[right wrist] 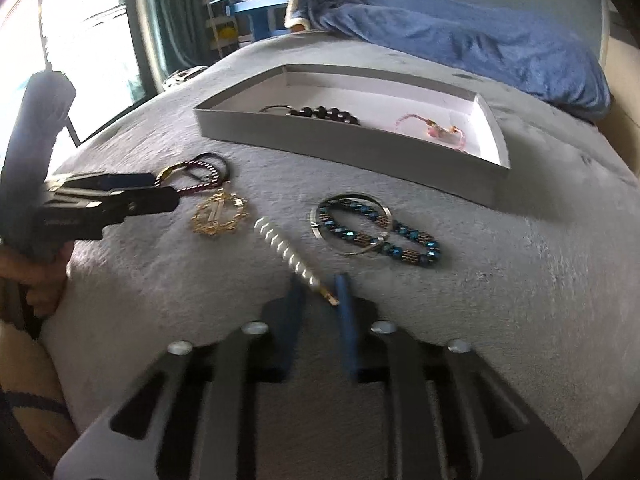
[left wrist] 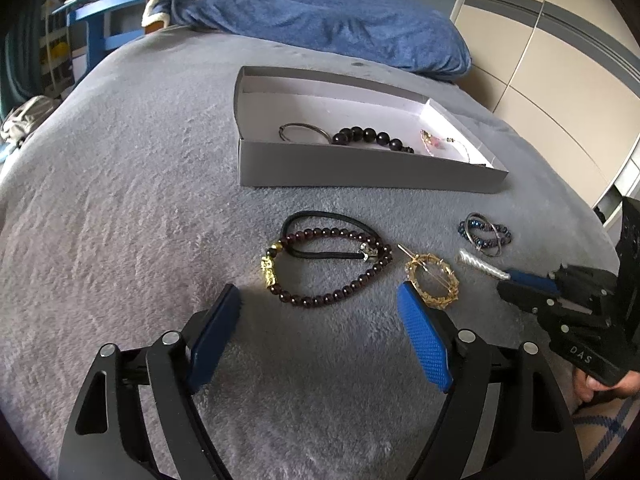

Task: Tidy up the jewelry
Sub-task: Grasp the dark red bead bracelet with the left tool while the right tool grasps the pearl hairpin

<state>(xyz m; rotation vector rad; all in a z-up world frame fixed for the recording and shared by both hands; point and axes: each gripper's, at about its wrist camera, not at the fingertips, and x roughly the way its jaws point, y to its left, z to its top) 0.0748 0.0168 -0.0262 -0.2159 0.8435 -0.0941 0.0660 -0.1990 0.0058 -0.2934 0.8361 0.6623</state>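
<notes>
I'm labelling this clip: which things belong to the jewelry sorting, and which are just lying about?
Job: grey box; dark red bead bracelet; gold brooch; pearl hair clip; blue bead bracelet.
Lying about: blue blanket; blue shelf.

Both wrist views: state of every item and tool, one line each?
Left tool: open, over the garnet bead bracelet, not touching it.
Right tool: nearly shut around the pearl hair clip's end; contact unclear.
Gray box: lidless, holding three pieces.
Gold brooch: flat on the blanket.
Blue bead bracelet: on the blanket, a silver ring lying over it.
Black hair tie: loose, overlapping the garnet bead bracelet.
</notes>
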